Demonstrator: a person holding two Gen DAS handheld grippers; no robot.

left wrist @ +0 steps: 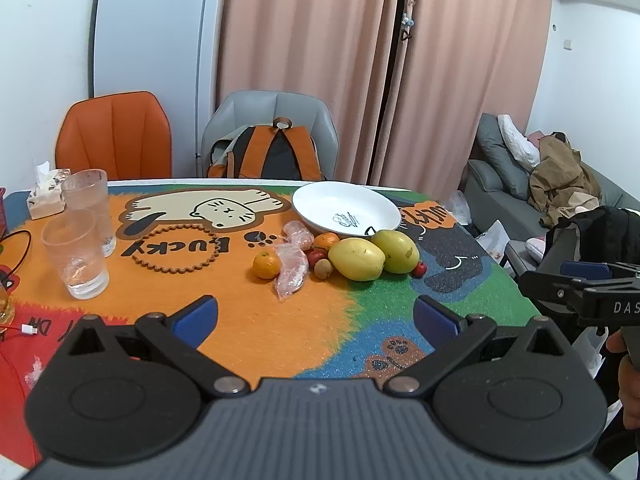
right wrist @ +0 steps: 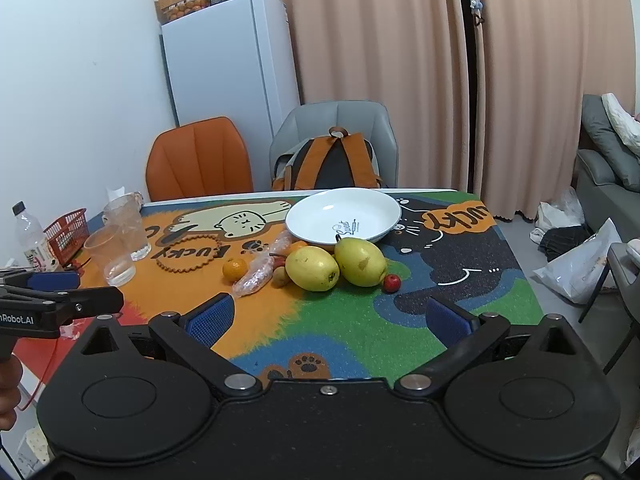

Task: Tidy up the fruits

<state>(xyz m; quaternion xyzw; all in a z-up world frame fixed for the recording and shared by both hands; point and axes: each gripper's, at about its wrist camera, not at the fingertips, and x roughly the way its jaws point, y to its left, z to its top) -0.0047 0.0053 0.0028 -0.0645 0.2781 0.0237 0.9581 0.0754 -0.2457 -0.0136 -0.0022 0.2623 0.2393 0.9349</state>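
A white plate stands empty at the table's far side. In front of it lie two yellow-green mangoes, a second one, two oranges, a small brown fruit, small red fruits and wrapped pink items. My left gripper is open and empty, short of the fruit. My right gripper is open and empty, also short of the fruit.
Two clear cups stand at the left, with a tissue box and a red basket. Two chairs and a backpack are behind the table. A sofa is right.
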